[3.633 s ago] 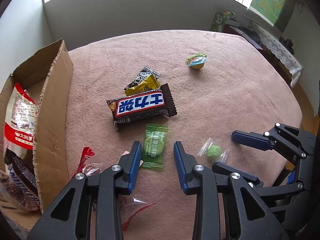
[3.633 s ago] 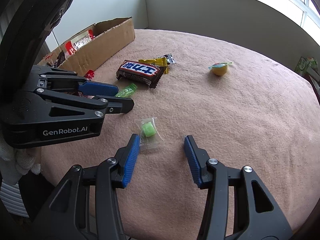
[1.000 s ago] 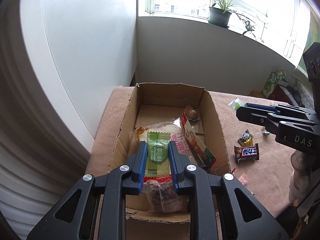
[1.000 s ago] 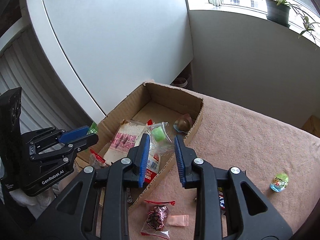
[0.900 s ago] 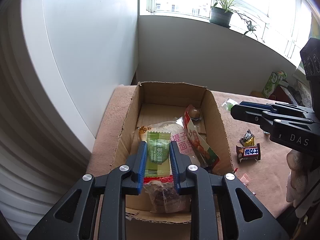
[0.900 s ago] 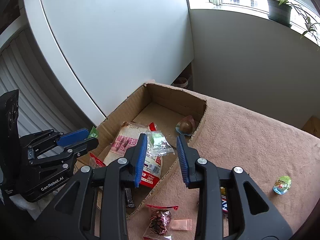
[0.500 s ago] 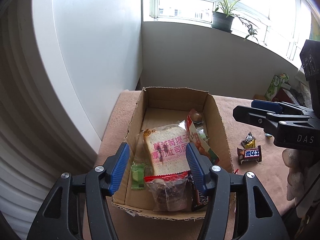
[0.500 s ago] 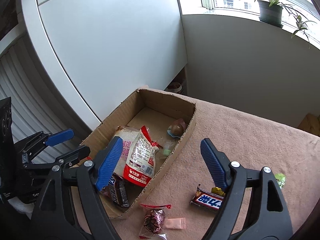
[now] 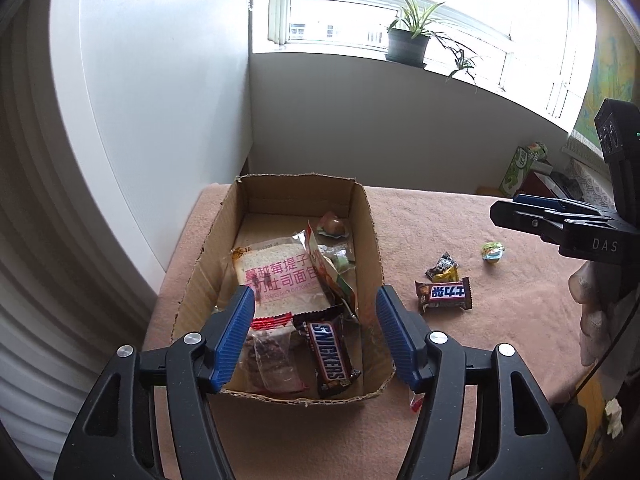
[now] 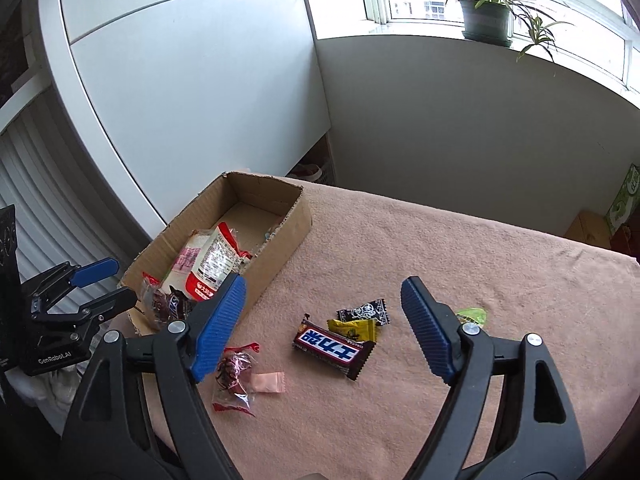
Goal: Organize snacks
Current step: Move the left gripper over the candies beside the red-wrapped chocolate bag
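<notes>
A cardboard box (image 9: 368,216) (image 10: 296,224) on the pink table holds a bread pack (image 9: 280,276), a Snickers bar (image 9: 330,354) and other snacks. My left gripper (image 9: 314,336) is open and empty above the box's near end. My right gripper (image 10: 322,328) is open and empty above the table right of the box. Below it lie a brown chocolate bar (image 10: 334,346) (image 9: 444,294), a yellow candy (image 10: 354,330), a black candy (image 10: 366,311), a red-wrapped snack (image 10: 234,372), a pink candy (image 10: 268,382) and a green jelly cup (image 10: 474,315) (image 9: 492,250).
White cabinet doors (image 10: 192,92) stand behind the box. A grey wall with a window sill and potted plant (image 9: 408,44) runs along the table's far edge. Green cartons (image 9: 520,164) stand beyond the table at right.
Both grippers opened and dropped their green candies into the box. Both have since pulled back and up; the right one swung rightward over the loose snacks.
</notes>
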A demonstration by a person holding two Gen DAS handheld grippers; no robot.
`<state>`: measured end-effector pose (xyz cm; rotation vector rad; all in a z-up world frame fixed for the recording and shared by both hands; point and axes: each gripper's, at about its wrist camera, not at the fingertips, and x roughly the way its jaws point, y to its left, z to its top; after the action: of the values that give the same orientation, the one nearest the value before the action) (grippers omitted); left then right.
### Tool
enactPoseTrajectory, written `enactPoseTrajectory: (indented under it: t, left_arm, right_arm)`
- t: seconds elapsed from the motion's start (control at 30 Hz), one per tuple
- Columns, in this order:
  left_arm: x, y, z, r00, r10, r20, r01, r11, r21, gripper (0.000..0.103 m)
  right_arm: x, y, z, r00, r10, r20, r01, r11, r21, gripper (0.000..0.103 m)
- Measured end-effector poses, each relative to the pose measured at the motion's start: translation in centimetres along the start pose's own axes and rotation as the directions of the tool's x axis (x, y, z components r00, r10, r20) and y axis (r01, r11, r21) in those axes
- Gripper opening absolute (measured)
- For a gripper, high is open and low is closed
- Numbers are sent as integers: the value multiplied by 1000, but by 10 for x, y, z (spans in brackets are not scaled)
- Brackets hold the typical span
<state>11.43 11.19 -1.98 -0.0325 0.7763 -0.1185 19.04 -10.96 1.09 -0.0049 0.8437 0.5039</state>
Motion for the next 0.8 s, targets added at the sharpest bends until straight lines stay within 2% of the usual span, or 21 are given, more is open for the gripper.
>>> enactPoseTrajectory:
  t: [0.2, 0.37, 0.6, 0.8]
  left_arm:
    - [-5, -29, -24, 999, -46, -11, 46, 999, 0, 63]
    - [-9, -47, -49, 997, -77, -28, 77, 997, -8, 63]
    - [13, -63, -81, 987, -122, -104, 116, 991, -65, 63]
    - [38, -74, -88, 979, -132, -154, 125, 991, -57, 63]
  right_arm:
    - [-19, -59, -20, 999, -42, -20, 43, 996, 75, 82]
    - [-25, -91, -38, 1000, -3, -30, 7, 988, 154, 82]
    - [-18, -87, -56, 997, 47, -53, -39, 989, 140, 82]
    - [-7, -75, -65, 994, 77, -77, -68, 991, 117, 82]
